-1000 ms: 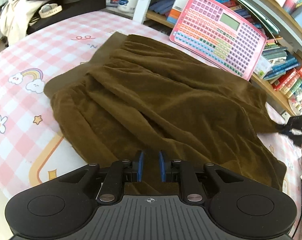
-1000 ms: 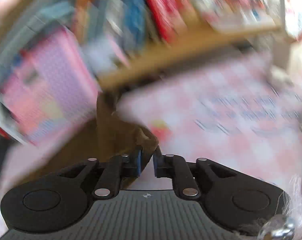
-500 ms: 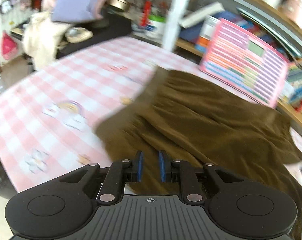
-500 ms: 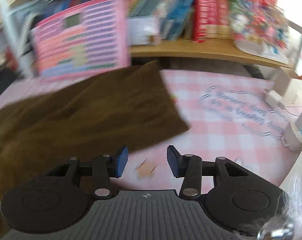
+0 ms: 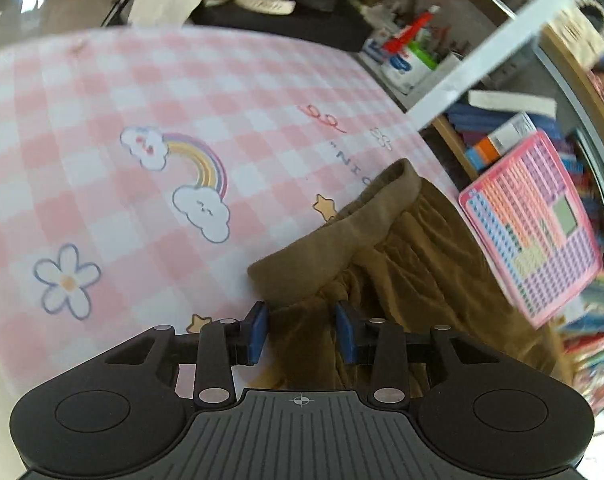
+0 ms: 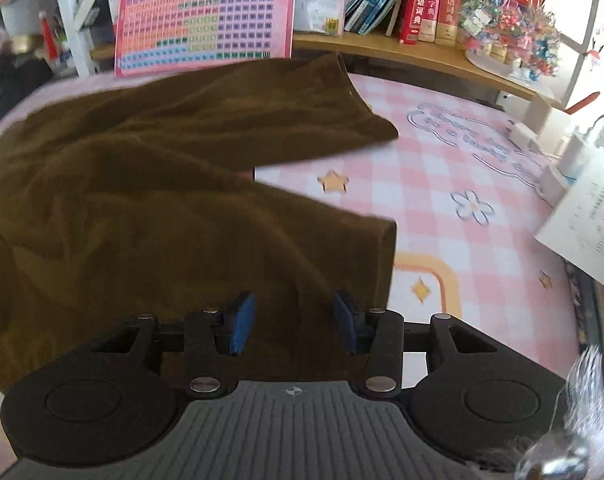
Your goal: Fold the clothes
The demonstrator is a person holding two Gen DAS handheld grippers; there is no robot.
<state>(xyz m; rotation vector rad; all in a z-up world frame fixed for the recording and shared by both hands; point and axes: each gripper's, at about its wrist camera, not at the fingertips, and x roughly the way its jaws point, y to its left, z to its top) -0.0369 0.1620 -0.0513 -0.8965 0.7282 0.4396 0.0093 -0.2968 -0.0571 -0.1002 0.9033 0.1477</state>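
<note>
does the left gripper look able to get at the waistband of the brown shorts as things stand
Probably yes: the left gripper stands open, with the waistband just ahead of it and nothing lying between.

My left wrist view sits just behind the left gripper (image 5: 302,334), angled steeply down and close over the waistband end of the brown garment (image 5: 385,264), facing across the pink checked tablecloth (image 5: 150,96) toward a cluttered shelf. My right wrist view rides behind the right gripper (image 6: 294,326), tilted down the same way and just as near, over the garment's leg end. Both views share the garment, the tablecloth and the pink keyboard toy (image 6: 208,12) leaning at the bookshelf — seen from opposite ends.
</note>
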